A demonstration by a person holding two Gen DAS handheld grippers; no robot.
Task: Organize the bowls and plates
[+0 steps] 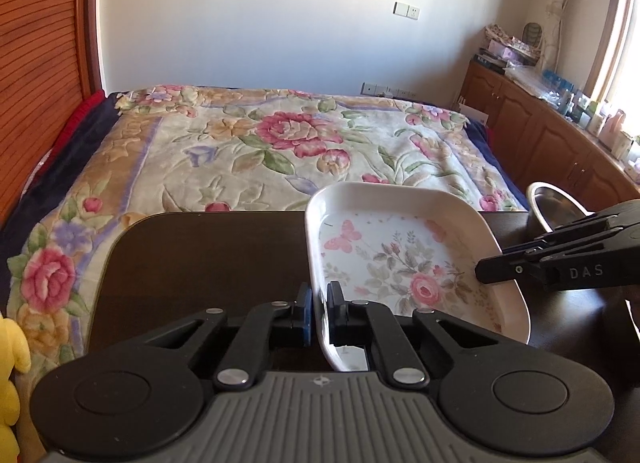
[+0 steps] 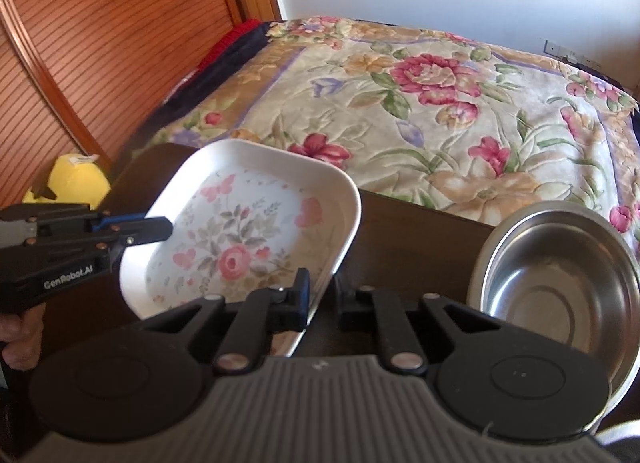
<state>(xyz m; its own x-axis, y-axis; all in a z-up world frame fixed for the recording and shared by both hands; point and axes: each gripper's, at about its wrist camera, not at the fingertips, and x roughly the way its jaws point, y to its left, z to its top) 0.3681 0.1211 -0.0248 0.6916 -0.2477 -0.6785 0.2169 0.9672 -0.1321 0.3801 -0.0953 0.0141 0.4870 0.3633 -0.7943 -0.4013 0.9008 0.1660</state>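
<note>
**Left wrist view: both grippers pinch the floral plate by its rims**

Left wrist view puts our left gripper [image 1: 319, 313] nearest, at 6 o'clock, its jaws closed on the near-left rim of the square floral plate [image 1: 400, 263], one pad outside the wall and one inside. Across the plate at 3 o'clock, our right gripper [image 1: 496, 273] reaches in over the opposite rim; from here we cannot tell whether its jaws have closed. The plate looks tilted and lifted off the dark table [image 1: 208, 255], though the contact underneath is hidden. Beyond the table lies the bed with its floral blanket [image 1: 280, 135].

We judge the plate stiff, glossy and breakable, probably ceramic or melamine, so moderately heavy and slippery at the glaze. The upturned rim is the only sensible hold; two opposite grips keep it from swinging.

Right wrist view shows what the left cannot: our right gripper [image 2: 320, 299] straddles the plate's [image 2: 248, 239] right rim, its fingers to either side with a little gap showing, so we judge it not fully clamped. It also shows the steel bowl [image 2: 556, 287] whole, standing on the table at 3 o'clock, near the plate but apart from it; the left view catches only its edge. A yellow plush toy [image 2: 76, 183] sits farther off at 9 o'clock.
</note>
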